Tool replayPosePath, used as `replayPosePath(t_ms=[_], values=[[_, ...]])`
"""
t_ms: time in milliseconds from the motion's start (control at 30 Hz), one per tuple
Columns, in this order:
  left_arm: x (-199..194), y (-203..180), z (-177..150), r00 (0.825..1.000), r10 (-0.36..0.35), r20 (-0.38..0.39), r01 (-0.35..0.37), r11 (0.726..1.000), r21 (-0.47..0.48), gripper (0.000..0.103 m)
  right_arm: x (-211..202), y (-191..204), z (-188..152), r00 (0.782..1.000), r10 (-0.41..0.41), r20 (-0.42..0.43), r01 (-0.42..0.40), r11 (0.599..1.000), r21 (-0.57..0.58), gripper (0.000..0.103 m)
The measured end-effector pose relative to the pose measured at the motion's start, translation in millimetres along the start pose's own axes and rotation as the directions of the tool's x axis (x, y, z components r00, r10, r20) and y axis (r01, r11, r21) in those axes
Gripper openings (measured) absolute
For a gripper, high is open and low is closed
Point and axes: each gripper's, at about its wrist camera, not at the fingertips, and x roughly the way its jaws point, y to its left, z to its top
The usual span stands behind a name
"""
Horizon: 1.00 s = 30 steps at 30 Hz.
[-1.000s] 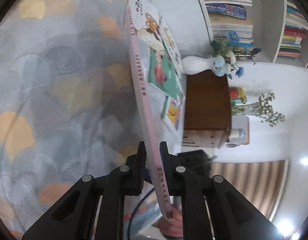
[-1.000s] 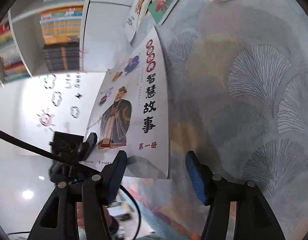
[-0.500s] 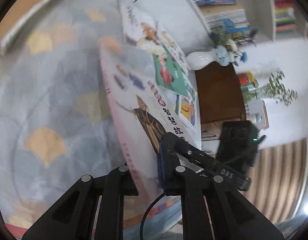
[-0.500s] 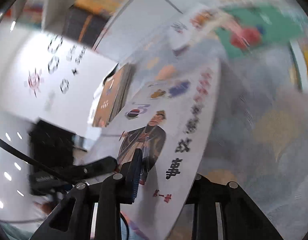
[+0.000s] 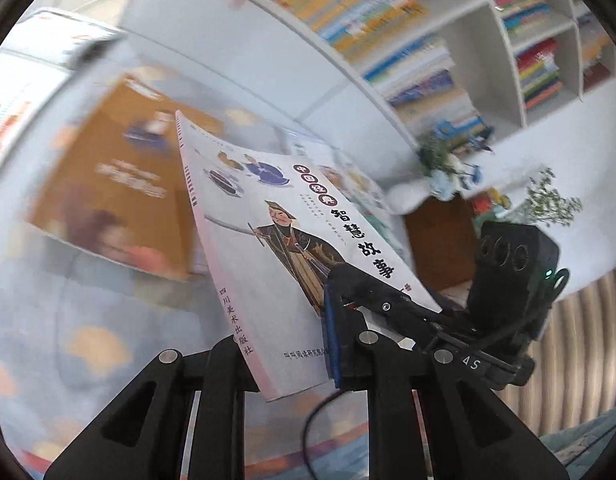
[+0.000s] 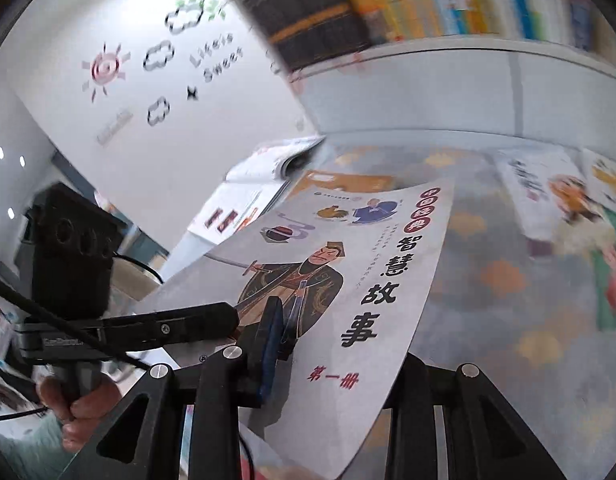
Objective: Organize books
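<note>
Book's off the desk (image 6: 508, 320) now. Right claw (image 6: 332, 344) just clamped the storybook (image 6: 348, 280) too, left claw (image 5: 283, 356) pinching its spine; probably heading for that blurry orange book (image 5: 119, 184).

Bright even light; motion-blurred backgrounds, fisheye-curved dark edges.

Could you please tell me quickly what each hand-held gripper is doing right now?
Left hand-held gripper: closed on the picture book.
Right hand-held gripper: closed on the same picture book.
</note>
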Motion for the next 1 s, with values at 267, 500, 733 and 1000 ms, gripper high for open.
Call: replayPosePath(t_ms=[267, 500, 733, 1000], values=[[-1, 81, 52, 0.999, 0.017, -0.046, -0.019, 0.999, -0.034, 0.015, 93, 40, 20, 0.992, -0.115, -0.052, 0.118, 0.991, 0.059, 0.034], [26, 125, 82, 0.988, 0.076, -0.135, -0.081, 0.996, -0.031, 0.024, 140, 33, 44, 0.955, -0.246, -0.165, 0.272, 0.949, 0.157, 0.050], [-3, 138, 62, 0.949, 0.309, -0.067, -0.307, 0.951, 0.032, 0.027, 166, 19, 24, 0.932, -0.273, -0.240, 0.322, 0.926, 0.196, 0.050], [-37, 91, 1, 0.878, 0.477, -0.046, -0.467, 0.873, 0.145, 0.030, 87, 12, -23, 0.966, -0.224, -0.132, 0.252, 0.928, 0.274, 0.053]])
